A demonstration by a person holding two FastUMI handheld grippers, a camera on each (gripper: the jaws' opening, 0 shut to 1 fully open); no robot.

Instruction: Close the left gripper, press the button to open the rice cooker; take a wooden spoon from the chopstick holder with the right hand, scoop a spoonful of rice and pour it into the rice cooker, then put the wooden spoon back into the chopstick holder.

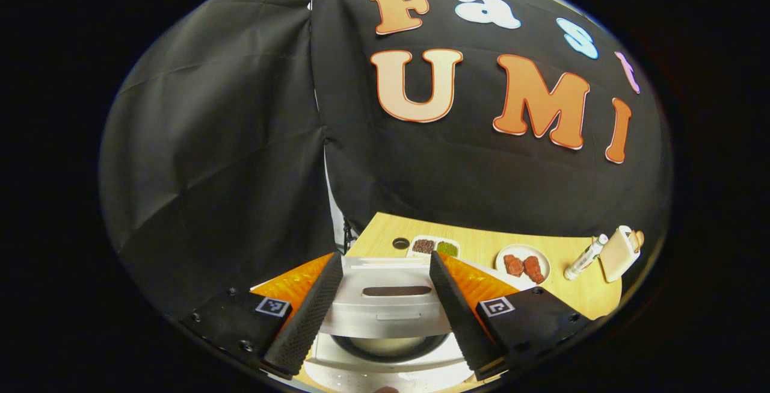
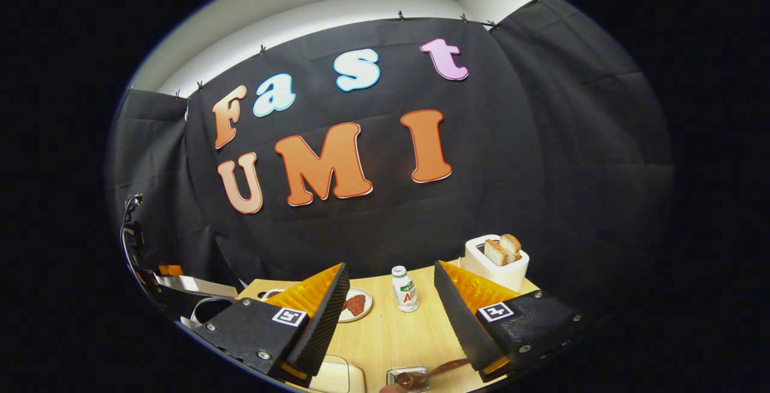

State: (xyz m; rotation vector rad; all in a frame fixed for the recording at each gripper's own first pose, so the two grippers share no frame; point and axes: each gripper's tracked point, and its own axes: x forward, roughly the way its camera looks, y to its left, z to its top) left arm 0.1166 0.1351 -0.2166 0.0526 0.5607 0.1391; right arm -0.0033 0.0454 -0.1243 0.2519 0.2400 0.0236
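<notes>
Left gripper (image 1: 385,321): bottom centre of the left gripper view; jaws spread wide, nothing held.
Rice cooker (image 1: 385,306): bottom centre of the left gripper view, between the two fingers and beyond them; lid raised, its inner face toward the camera; the dark round inner pot (image 1: 390,345) shows below the lid.
Right gripper (image 2: 388,327): bottom centre of the right gripper view; jaws wide apart, nothing held.
Wooden spoon (image 2: 442,369): bottom edge of the right gripper view, right of centre; handle runs toward the lower right, the bowl end in a small container (image 2: 409,379); contents too small to tell.
Bench (image 2: 385,336): light wood surface, lower part of both views.
Plate (image 1: 522,263): lower right of the left gripper view, two reddish-brown pieces on it.
Two-part tray (image 1: 434,247): just above the cooker lid, one part dark brown, one green.
Bottle (image 2: 405,288): upright, lower centre of the right gripper view, between the fingers.
Toaster (image 2: 497,262): lower right, two slices standing up in it.
</notes>
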